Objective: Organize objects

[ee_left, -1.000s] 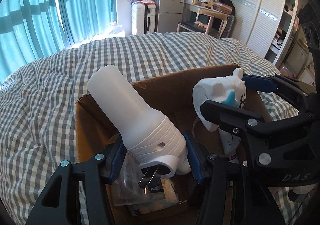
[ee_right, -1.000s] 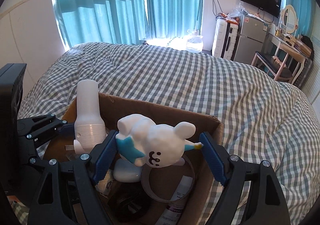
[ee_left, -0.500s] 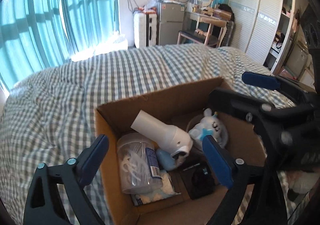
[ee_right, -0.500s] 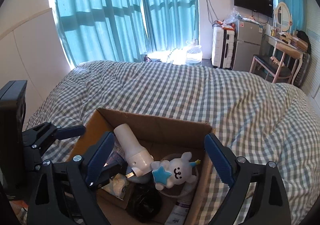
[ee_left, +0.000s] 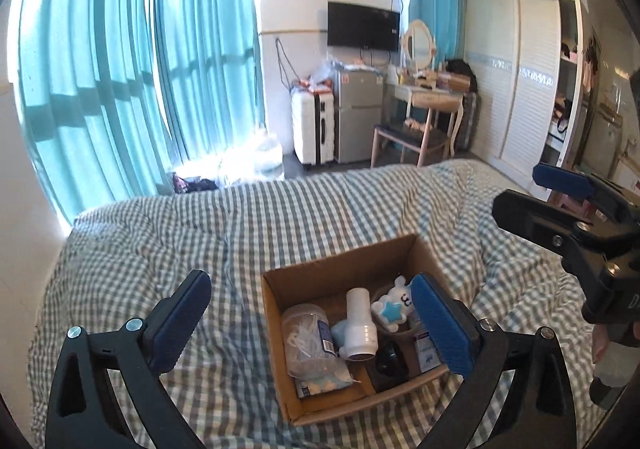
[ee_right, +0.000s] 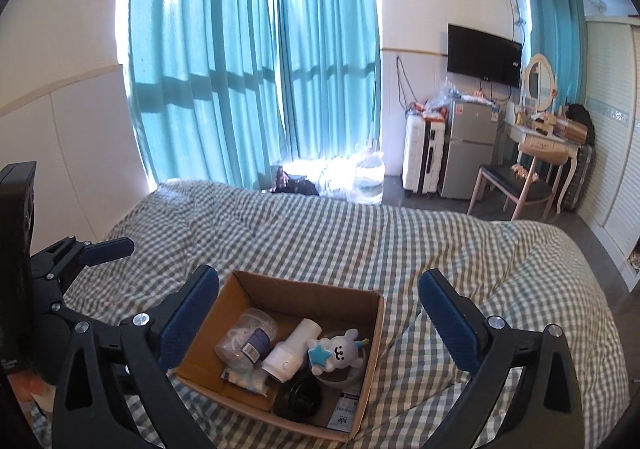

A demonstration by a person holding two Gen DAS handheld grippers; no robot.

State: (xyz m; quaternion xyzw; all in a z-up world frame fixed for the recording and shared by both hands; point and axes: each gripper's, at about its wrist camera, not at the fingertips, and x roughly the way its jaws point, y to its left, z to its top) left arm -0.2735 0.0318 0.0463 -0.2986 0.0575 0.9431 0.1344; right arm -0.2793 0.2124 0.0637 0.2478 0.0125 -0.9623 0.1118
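Above the cardboard box (ee_left: pixel 280 289), the left gripper (ee_left: pixel 312 321) and right gripper (ee_right: pixel 320 317) have just been opening; both stand wide apart with nothing between their pads. In the box on the checked bedspread (ee_right: pixel 400 241) lie a white plug-in light (ee_left: pixel 360 329), a white bear toy (ee_right: pixel 338 355), a clear jar (ee_left: pixel 306 337) and a black round thing (ee_right: pixel 298 397).

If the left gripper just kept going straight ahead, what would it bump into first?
Probably the cardboard box on the checked bedcover, likely its near left edge; depth is hard to judge. The left gripper is open and empty.
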